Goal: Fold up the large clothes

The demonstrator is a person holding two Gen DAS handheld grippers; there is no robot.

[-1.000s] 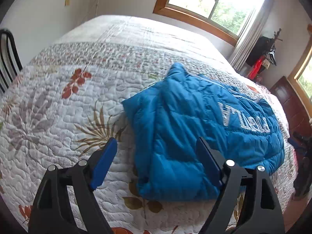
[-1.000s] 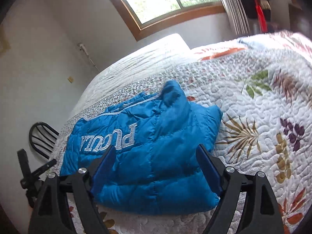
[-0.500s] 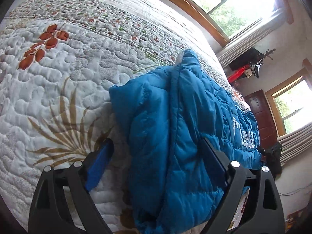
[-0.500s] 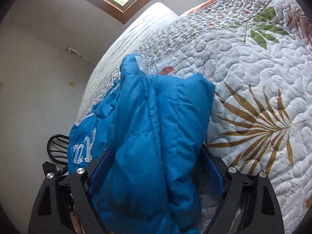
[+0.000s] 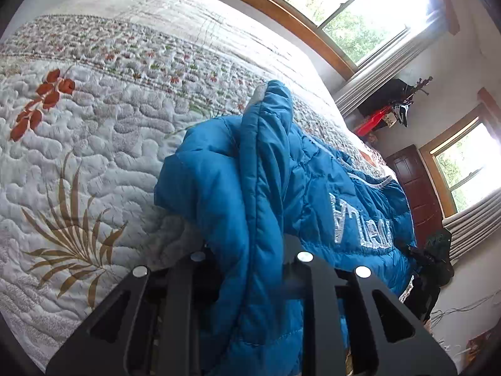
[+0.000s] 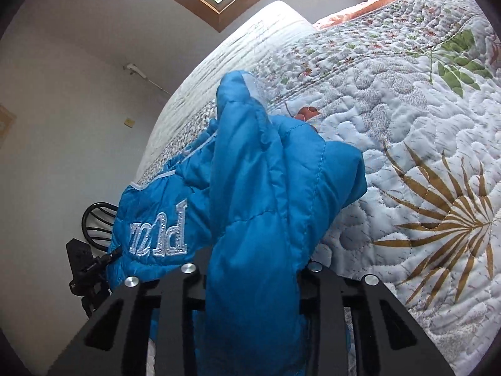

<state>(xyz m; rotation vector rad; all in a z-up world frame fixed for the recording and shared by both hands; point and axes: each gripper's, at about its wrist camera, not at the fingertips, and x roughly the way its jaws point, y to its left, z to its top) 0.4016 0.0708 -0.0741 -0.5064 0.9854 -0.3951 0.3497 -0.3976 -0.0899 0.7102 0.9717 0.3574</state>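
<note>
Both fisheye views look forward along their own black fingers, set very close to the puffy blue quilted jacket (image 5: 256, 206) (image 6: 260, 194) bunched between them. They share the floral quilted bedspread (image 5: 94, 144) (image 6: 407, 119) beyond the fingers, seen from opposite ends of the jacket.

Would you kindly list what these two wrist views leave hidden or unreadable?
- Left gripper fingertips: left wrist view, buried in the blue jacket.
- Right gripper fingertips: right wrist view, likewise covered by fabric.
- White lettering: folds cut the word short in both views.
- Jacket's near hem: lost below the frame edge.
- Chair: mostly behind the jacket.
</note>
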